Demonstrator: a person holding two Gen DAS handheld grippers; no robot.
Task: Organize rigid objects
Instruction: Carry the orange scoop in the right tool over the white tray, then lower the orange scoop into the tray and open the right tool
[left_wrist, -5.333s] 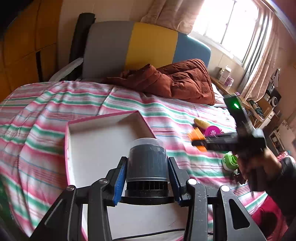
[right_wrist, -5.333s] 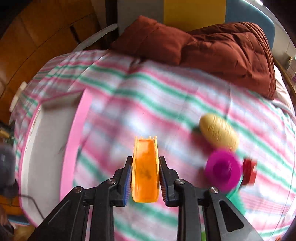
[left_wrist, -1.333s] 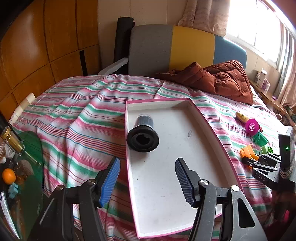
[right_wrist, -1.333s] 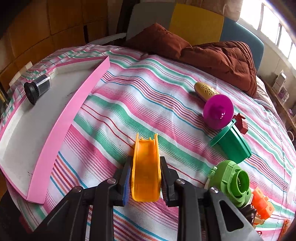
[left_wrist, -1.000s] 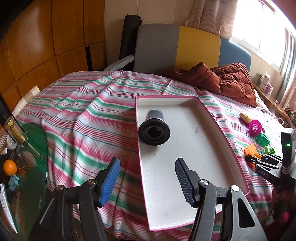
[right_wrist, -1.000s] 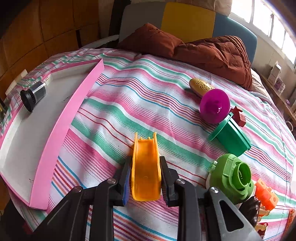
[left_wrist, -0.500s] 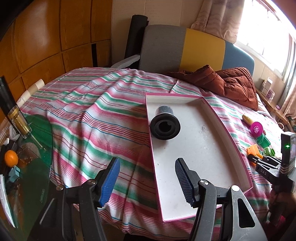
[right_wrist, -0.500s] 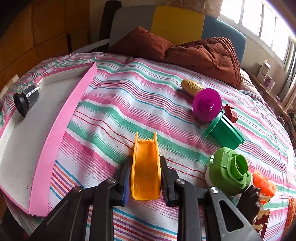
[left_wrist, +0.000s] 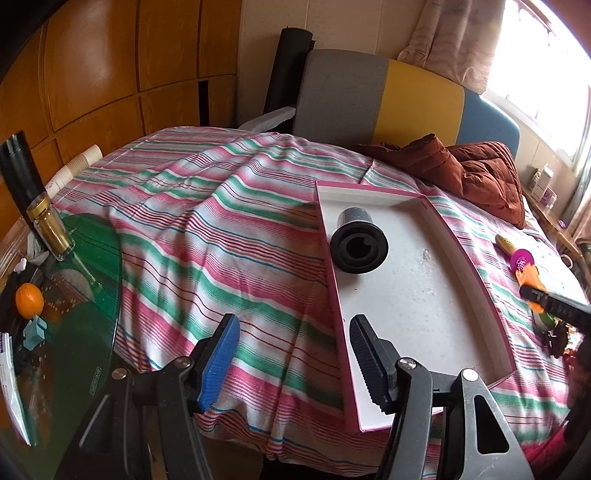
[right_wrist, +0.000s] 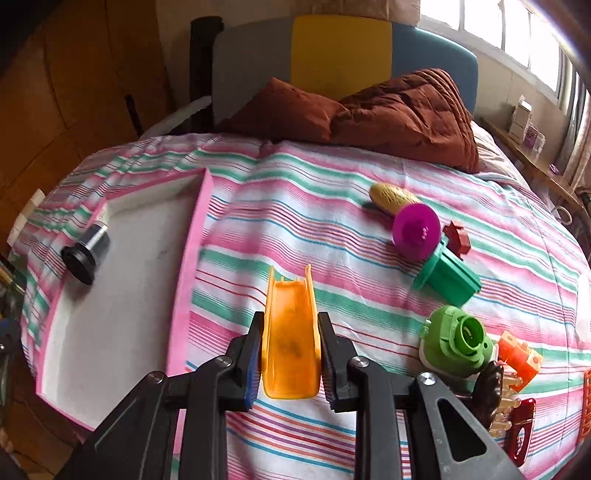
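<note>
My right gripper (right_wrist: 290, 350) is shut on an orange toy slide (right_wrist: 291, 332), held above the striped bedspread just right of the pink-rimmed white tray (right_wrist: 186, 266). A black cylinder (right_wrist: 85, 247) lies on its side in the tray's far left part. My left gripper (left_wrist: 291, 360) stands open with nothing between its fingers, over the tray's near left corner (left_wrist: 332, 295); the black cylinder (left_wrist: 358, 243) lies ahead of it. From the left wrist view the right gripper's tip with the orange slide (left_wrist: 532, 284) shows at the right edge.
Loose toys lie right of the tray: a yellow corn (right_wrist: 391, 197), a magenta cap (right_wrist: 415, 227), a teal cup (right_wrist: 448, 277), a green round piece (right_wrist: 456, 341), orange blocks (right_wrist: 519, 356). A brown quilted jacket (right_wrist: 369, 110) lies at the headboard. A green glass table (left_wrist: 74, 295) with a bottle stands left of the bed.
My right gripper has risen with the orange slide; the bed and toys look farther below. The left gripper has drifted slightly left, so the tray sits more to the right in its view.
</note>
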